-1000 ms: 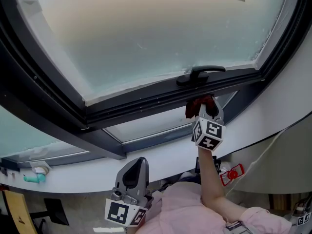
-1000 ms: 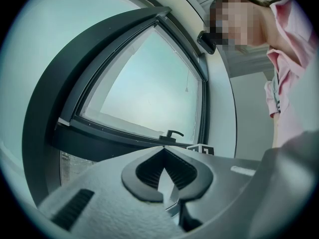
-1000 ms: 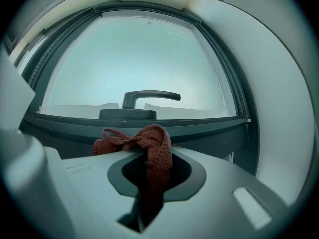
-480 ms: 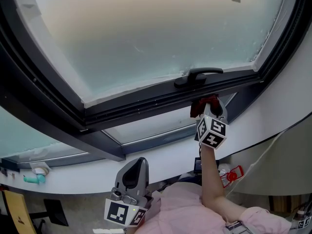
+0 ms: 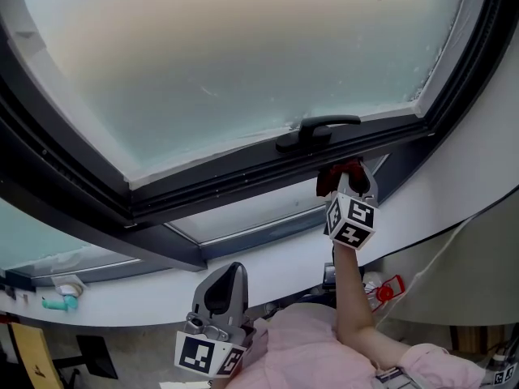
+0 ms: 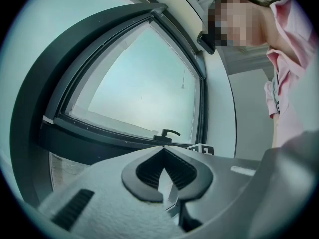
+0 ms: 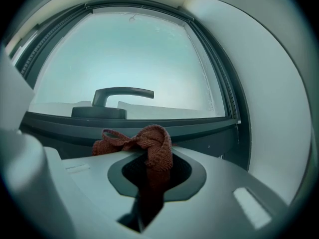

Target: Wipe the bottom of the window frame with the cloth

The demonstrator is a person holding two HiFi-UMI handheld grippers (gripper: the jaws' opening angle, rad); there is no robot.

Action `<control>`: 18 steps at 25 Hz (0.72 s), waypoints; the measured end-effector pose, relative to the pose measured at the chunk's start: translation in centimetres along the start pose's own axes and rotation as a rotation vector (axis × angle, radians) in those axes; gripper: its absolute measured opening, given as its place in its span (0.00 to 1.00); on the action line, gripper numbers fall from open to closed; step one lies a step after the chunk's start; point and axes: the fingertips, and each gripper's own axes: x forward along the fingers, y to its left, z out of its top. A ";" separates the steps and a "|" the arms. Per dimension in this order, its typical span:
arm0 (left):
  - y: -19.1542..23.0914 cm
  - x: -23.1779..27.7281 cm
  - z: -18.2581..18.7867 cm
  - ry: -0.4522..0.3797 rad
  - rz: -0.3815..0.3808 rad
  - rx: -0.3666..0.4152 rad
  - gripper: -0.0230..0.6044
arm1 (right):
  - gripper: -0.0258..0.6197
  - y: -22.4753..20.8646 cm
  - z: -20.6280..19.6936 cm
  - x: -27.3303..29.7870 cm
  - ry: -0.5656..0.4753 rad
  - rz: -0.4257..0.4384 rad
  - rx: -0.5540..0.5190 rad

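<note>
Cloth [image 7: 152, 143], one red knitted piece, sits pinched in the closed jaws of our right gripper [image 5: 344, 183], bunched just below the window frame [image 5: 227, 181] near its single handle [image 5: 312, 131]. We judge it soft, light and limp, best gripped mid-bunch. Our left gripper [image 5: 229, 272] hangs low, jaws together, empty.

The window frame [image 5: 243, 174] runs off the head view's left, top and right edges. The cloth [image 7: 149, 141] sinks into the dark gap between the right gripper [image 7: 149, 162]'s jaws, where its lower end is hidden. In the head view that gripper's marker cube covers most of the cloth. In the left gripper view only the cube's top shows above the left gripper [image 6: 164, 176]'s body. 1 small teal object [image 5: 55, 301] and 1 red-tagged item [image 5: 388, 290] are too small to identify.
</note>
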 end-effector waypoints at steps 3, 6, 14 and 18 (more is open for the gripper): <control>-0.4 0.4 -0.1 0.007 -0.002 0.000 0.04 | 0.13 -0.2 0.0 0.1 0.001 0.005 -0.004; -0.6 0.7 -0.2 0.009 -0.001 0.000 0.04 | 0.13 -0.5 0.1 0.2 0.004 0.011 -0.011; -1.2 0.8 -0.1 0.004 0.014 0.010 0.04 | 0.13 -1.0 0.1 0.4 0.008 0.013 -0.016; -1.2 0.8 0.0 0.000 0.023 0.014 0.04 | 0.13 -1.6 0.1 0.6 0.010 0.004 -0.010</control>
